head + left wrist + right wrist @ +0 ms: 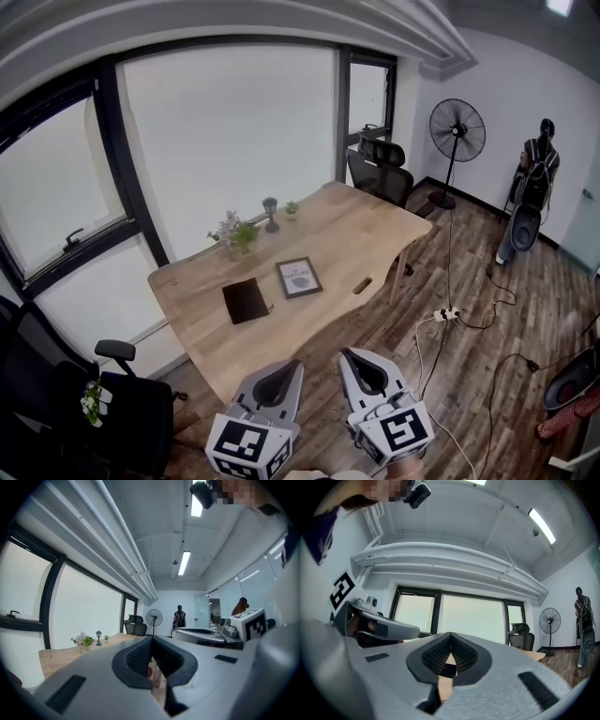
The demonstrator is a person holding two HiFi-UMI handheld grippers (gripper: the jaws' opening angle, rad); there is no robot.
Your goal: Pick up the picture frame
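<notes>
On the wooden table (366, 230), the picture frame (299, 277) lies flat: dark border, pale mat, small print, just beside a black notebook (246, 300). Only the head view shows it; the left gripper view catches the potted plants (83, 641). The left gripper (284, 370) and right gripper (354, 364) point level, side by side, well short of the table, jaws closed on nothing.

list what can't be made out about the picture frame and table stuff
Picture frame: print too small in the head view; unseen in both gripper views.
Black flat item beside it: too small to identify.
Table, near part: left gripper view, behind the left tool.
</notes>
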